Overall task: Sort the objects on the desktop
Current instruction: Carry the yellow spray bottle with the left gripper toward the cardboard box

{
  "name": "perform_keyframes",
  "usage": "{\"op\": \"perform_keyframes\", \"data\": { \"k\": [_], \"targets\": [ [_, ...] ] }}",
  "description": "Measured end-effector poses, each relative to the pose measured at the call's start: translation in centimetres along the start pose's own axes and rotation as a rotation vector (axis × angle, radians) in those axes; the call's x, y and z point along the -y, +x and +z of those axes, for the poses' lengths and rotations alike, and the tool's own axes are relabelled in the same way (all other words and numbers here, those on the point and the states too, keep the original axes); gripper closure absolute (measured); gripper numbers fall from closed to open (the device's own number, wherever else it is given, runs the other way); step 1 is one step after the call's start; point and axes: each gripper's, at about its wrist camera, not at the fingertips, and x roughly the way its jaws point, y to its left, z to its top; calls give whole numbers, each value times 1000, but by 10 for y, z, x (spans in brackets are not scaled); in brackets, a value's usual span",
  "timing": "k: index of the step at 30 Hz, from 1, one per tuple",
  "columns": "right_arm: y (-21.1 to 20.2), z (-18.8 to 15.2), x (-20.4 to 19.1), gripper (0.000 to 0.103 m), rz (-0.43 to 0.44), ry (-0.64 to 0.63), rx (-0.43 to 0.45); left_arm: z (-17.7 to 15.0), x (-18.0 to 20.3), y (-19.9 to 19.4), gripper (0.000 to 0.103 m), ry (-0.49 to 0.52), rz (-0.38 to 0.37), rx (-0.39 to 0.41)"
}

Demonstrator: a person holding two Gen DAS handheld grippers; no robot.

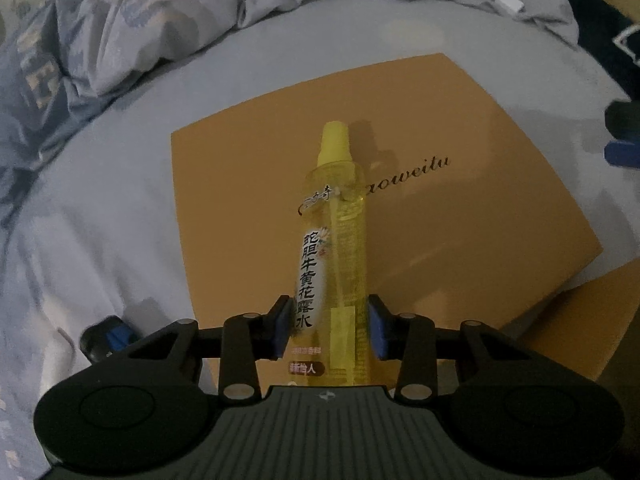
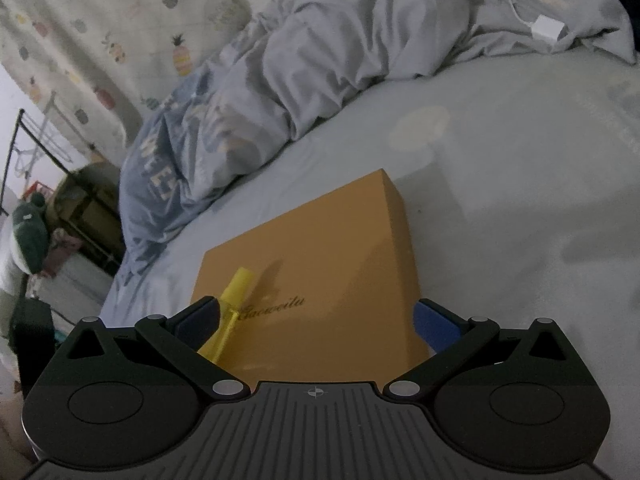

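Note:
A tall yellow spray bottle (image 1: 340, 240) with Chinese lettering sits between the pads of my left gripper (image 1: 331, 326), which is shut on its lower body. It is held over an orange box (image 1: 460, 200) marked with script lettering, lying on the bed. In the right wrist view the bottle's yellow cap (image 2: 236, 292) shows at the left, over the same box (image 2: 340, 256). My right gripper (image 2: 316, 320) is open and empty above the box's near edge. Its fingers (image 1: 622, 136) show at the right edge of the left wrist view.
A light blue bedsheet (image 2: 520, 180) covers the bed. A crumpled blue-grey duvet (image 2: 320, 60) lies at the back. A white charger with cable (image 2: 548, 28) rests on the duvet. A dark blue object (image 1: 108, 338) lies left of my left gripper. A metal rack (image 2: 52, 168) stands beside the bed.

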Motion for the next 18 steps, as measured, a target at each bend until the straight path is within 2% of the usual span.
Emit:
{"op": "perform_keyframes", "data": {
  "k": [7,13,18],
  "targets": [
    [2,0,0,0,2,-6,-4,-3,4,-6,66,7,28,14],
    [5,1,0,0,0,-7,-5,-1,0,-1,66,-24,19,33],
    [6,1,2,0,-5,-2,-6,-3,5,-1,66,-8,19,43]
  ]
}}
